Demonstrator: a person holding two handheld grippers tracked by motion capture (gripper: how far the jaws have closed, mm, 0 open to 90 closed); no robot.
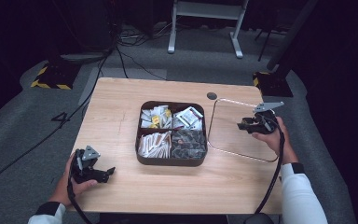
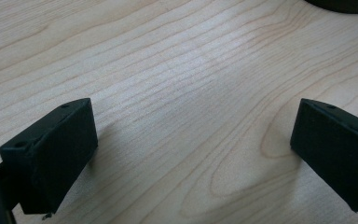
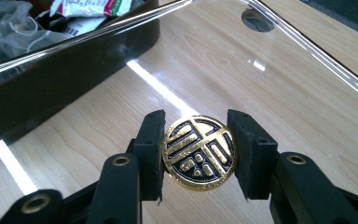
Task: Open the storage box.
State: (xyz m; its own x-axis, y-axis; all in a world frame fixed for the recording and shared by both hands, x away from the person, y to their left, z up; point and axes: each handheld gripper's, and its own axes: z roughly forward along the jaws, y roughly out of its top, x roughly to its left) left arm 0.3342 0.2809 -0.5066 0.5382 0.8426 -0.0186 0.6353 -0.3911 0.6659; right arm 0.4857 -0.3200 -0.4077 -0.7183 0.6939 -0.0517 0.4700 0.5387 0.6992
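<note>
Box (image 1: 171, 161): four compartments of packets. Right hand-held gripper (image 3: 198, 154) clamps lid knob (image 3: 199, 152); left hand-held gripper (image 2: 193, 154) wide.

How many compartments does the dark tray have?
4: the tray is split into far-left, far-right, near-left and near-right sections, each holding packets.

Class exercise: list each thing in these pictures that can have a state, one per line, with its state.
Clear lid: off the box, lying beside it.
Gold knob: clamped between the right jaws.
Box: open, four compartments filled.
Right gripper: shut on the knob.
Left gripper: open over the table.
</note>
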